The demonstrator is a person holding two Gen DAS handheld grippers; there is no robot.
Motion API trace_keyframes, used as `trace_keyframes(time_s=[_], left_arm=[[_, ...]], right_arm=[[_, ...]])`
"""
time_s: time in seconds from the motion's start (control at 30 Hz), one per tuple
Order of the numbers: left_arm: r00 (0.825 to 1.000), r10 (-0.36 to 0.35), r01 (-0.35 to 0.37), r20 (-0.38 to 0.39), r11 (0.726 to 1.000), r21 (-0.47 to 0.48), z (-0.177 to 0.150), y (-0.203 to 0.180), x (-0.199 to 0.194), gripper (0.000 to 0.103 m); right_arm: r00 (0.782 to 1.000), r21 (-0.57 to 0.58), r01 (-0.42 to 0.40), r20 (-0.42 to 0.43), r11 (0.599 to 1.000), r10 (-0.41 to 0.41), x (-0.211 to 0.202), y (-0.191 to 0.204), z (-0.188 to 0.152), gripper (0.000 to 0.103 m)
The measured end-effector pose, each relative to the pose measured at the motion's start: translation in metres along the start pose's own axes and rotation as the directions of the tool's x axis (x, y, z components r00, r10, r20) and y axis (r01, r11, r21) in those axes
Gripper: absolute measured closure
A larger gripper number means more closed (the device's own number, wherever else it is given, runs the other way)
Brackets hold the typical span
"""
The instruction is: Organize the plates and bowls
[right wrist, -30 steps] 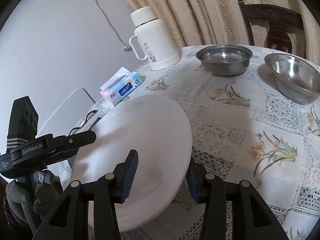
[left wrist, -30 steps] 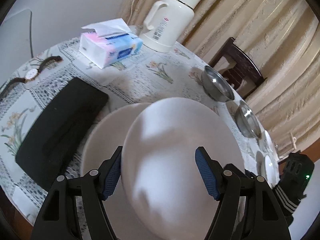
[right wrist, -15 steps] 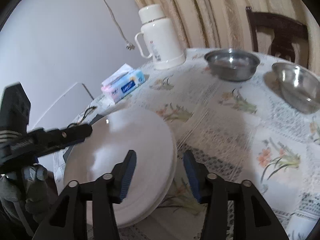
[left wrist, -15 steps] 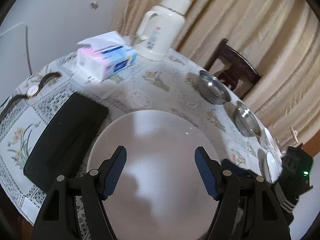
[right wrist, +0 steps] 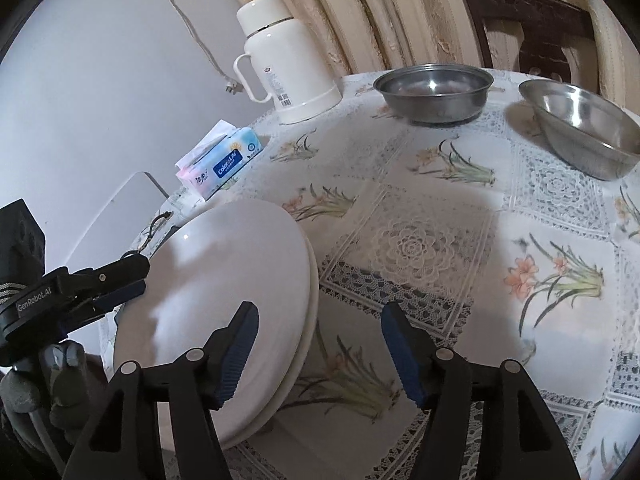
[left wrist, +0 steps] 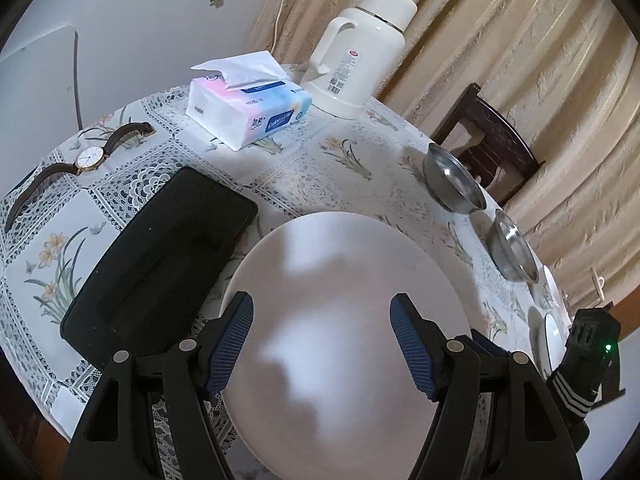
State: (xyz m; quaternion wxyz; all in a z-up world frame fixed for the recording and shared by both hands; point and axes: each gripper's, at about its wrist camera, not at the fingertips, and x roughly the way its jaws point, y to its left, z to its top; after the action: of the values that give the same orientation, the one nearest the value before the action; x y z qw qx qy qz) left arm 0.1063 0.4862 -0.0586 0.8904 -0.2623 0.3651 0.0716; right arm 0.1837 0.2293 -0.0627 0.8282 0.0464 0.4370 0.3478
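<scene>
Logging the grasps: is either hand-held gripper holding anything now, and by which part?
Nothing is held. The left hand-held gripper and the right hand-held gripper are both open; the stacked white plates rest on the table.

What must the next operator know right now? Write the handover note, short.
Left gripper: open, holding nothing, above the stacked white plates.
Right gripper: open and empty, just right of the stack's rim.
Things: the two-plate stack sits near the table's near edge. Two steel bowls stand apart on the far side, one near the flask, the other to its right. Smaller white dishes lie at the right edge.
Done: two plates stacked.
Left: probably nest the steel bowls and gather the small dishes.
</scene>
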Motion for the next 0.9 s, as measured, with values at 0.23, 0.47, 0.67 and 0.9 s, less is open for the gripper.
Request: trace_keyframes(time_s=[0.23,0.47,0.67,0.9], left_arm=[[1.000,0.003,-0.003,0.000,1.000,0.001,0.000,0.000,0.001,0.031],[1.000,0.016,-0.016,-0.003,1.000,0.001,0.001,-0.002,0.003,0.031],[0.993,0.094,-0.100,0.074,0.992,0.081,-0.003,-0.025,-0.001,0.031],[0.992,0.088,-0.103,0.093,0.979,0.175,-0.012,-0.058,0.003,0.031]], right_arm=[[1.000,0.008,-0.005,-0.014,1.000,0.006,0.002,-0.002,-0.003,0.034],[1.000,0.027,-0.016,-0.006,1.000,0.016,-0.004,-0.007,-0.007,0.034],[1.000,0.056,-0.011,0.017,0.998,0.010,-0.013,-0.019,-0.009,0.034],[0.998,0.085,-0.027,0.051,0.996,0.022,-0.028,-0.032,-0.009,0.032]])
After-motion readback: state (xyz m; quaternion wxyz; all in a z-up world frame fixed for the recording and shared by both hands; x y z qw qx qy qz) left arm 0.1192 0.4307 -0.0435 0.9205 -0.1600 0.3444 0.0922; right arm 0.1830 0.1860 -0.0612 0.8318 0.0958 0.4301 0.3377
